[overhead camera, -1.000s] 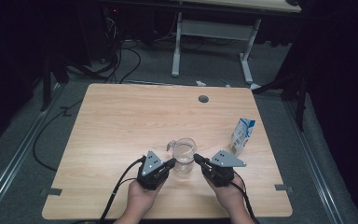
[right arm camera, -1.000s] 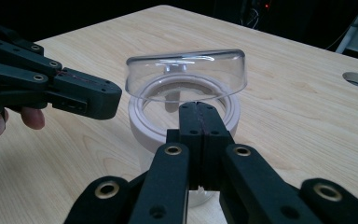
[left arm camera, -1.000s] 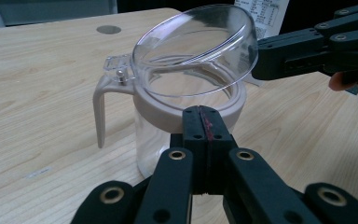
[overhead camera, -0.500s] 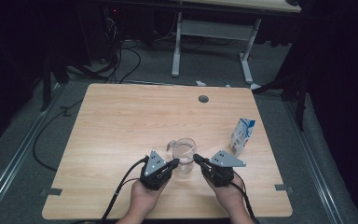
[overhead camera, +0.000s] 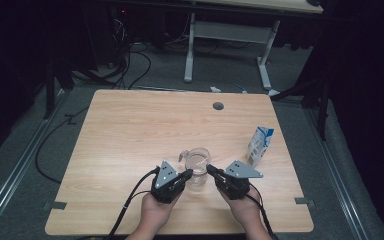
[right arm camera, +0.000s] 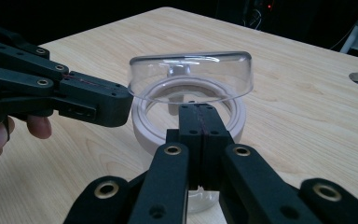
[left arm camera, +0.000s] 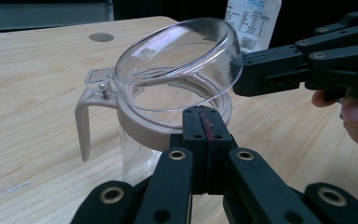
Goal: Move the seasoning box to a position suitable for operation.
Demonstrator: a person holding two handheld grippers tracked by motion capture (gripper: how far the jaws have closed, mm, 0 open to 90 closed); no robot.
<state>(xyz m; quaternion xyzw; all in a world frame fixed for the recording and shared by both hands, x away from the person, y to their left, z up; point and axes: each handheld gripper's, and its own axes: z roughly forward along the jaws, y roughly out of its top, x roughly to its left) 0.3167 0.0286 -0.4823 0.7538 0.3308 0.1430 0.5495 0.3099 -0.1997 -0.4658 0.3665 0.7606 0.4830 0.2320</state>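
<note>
Near the front edge of a pale wood-grain worktop (overhead camera: 130,130): a clear plastic jug with a beige collar and handle (overhead camera: 198,165), standing upright. Hinged clear domed lid (left arm camera: 182,60) tilted up from the collar, hinge on the handle side. Left tongs (overhead camera: 187,173) clenched, jaws pressed flat together with nothing between, tips just at the jug's collar on its near left; touching or a hair apart, cannot tell. Right tongs (overhead camera: 211,168) likewise clenched on nothing, tips close against the jug's right side by the raised lid. Both held low over the worktop, pointed inward at the jug from either side. Well off to the right, toward the worktop's far-right edge: a small blue-and-white carton (overhead camera: 260,145), upright. Farther back, a round grey grommet (overhead camera: 218,106) set in the worktop.
</note>
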